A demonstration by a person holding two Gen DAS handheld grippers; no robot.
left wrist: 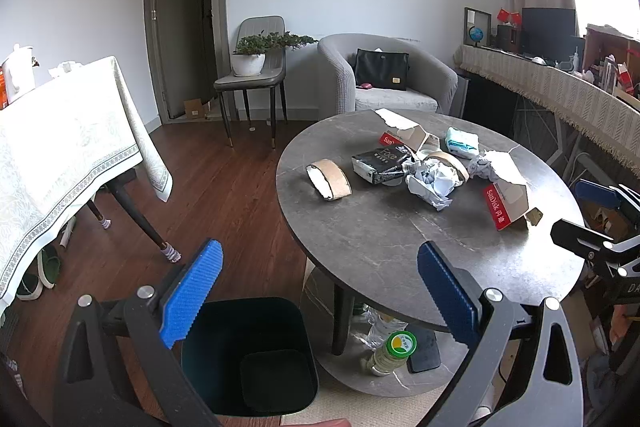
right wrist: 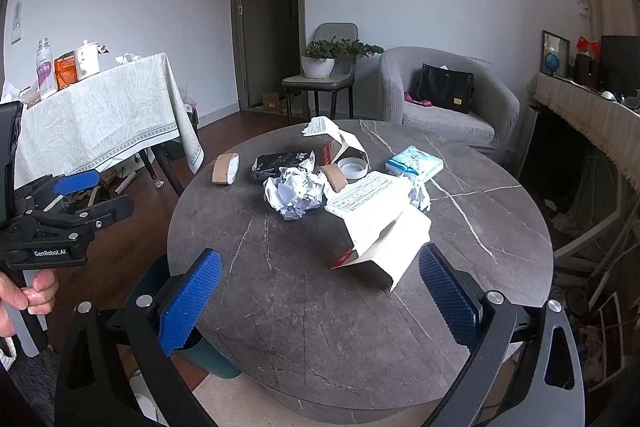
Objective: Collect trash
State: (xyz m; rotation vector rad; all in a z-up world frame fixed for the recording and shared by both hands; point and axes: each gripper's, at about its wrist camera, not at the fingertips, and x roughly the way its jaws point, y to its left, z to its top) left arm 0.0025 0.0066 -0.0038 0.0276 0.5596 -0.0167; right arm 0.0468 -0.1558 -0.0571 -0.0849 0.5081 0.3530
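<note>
A: Hovering wide and empty, the left tongs hang over the dark green plastic bin beside the round grey marble bench.

B: Right tongs gape too; crumpled white paper sits mid-bench.

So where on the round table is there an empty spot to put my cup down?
The near half of the round grey marble table is bare, from the crumpled white paper ball and torn white cardboard box to the near rim. The left edge beside the flattened brown tape roll is bare too. The middle and far side are crowded with trash.
</note>
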